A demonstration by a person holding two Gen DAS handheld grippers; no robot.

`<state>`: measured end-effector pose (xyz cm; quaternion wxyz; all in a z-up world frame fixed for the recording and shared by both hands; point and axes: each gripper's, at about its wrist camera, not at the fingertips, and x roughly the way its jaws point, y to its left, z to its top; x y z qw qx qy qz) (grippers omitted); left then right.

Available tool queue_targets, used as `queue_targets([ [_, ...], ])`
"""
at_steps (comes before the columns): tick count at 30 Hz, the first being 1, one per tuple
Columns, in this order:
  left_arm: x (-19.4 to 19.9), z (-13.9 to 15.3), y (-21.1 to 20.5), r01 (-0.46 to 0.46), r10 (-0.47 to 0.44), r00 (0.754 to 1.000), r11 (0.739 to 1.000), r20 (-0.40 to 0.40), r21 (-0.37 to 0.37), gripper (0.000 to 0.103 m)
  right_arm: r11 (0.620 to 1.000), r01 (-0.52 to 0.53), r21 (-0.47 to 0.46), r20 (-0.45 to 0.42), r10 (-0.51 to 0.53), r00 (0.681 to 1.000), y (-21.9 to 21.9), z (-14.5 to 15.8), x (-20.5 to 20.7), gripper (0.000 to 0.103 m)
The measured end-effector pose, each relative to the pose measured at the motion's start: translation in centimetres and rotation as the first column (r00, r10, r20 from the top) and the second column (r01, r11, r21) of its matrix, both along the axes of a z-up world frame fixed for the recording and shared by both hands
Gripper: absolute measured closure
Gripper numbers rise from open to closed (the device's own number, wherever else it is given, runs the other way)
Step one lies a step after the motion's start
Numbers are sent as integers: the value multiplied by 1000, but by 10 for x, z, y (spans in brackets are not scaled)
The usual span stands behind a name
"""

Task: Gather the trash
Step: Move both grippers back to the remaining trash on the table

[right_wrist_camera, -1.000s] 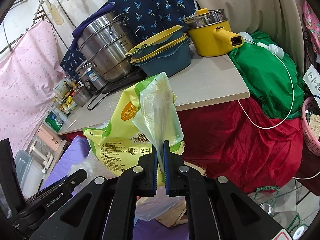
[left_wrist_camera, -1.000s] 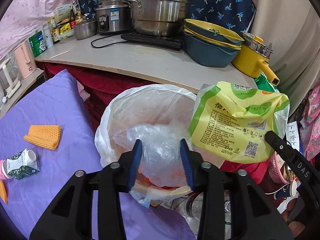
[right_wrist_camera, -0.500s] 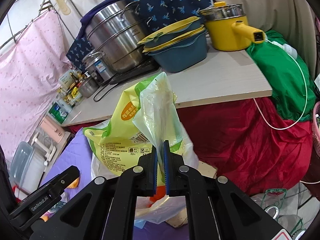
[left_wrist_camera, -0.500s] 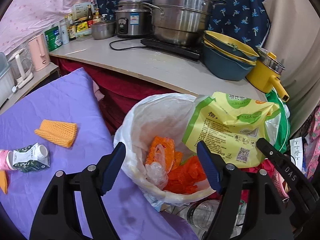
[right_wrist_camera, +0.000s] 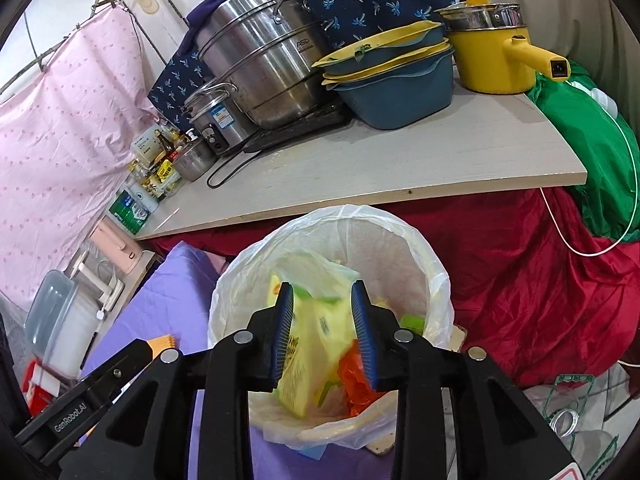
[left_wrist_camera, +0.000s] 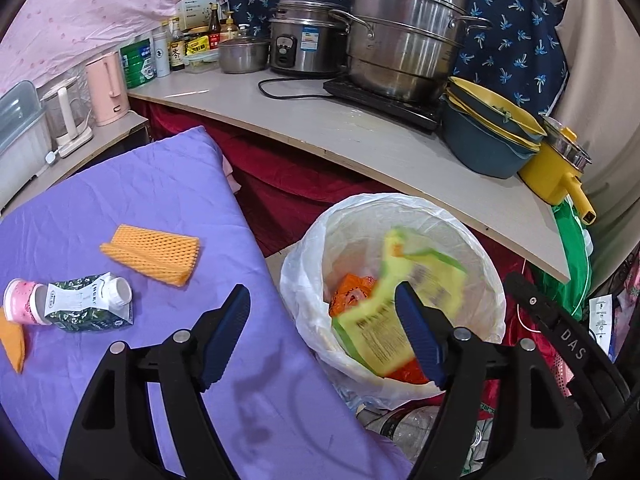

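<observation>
Gaping, both grippers, L (left_wrist_camera: pixel 322 336) & R (right_wrist_camera: pixel 323 334), nothing held; crinkly yellow-green pouch (right_wrist_camera: pixel 308 356) w/in thin plastic-lined bin (right_wrist_camera: pixel 436 280).

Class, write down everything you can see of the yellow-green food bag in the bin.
The yellow-green food bag is a crumpled, printed plastic pouch with green edging and a text panel, motion-blurred in the left wrist view. It sits tilted inside the white-lined bin, on orange trash. A thin, clear plastic part of it sticks up at the top. The right tongs have just opened; their pads flank the bag without pressing it, so it appears released.
</observation>
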<state>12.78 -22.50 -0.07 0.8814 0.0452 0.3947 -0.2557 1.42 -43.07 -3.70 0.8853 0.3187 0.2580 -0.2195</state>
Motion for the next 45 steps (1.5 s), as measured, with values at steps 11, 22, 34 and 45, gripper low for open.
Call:
queue_targets([
  [11, -4, 0, 22, -27, 27, 1000, 1000, 2, -7, 30, 999, -26, -34, 19, 26, 999, 25, 17, -9, 63],
  [22, -3, 3, 64, -90, 90, 996, 996, 15, -10, 28, 995, -89, -49, 10, 89, 996, 62, 21, -5, 61],
  [34, 4, -5, 129, -197, 197, 980, 980, -17, -9, 21, 982, -179, -64, -12, 178, 984, 111, 21, 10, 57],
  [45, 17, -24, 219, -346, 346, 937, 938, -46, 18, 19, 952, -300, -60, -62, 296, 953, 167, 5, 31, 56],
])
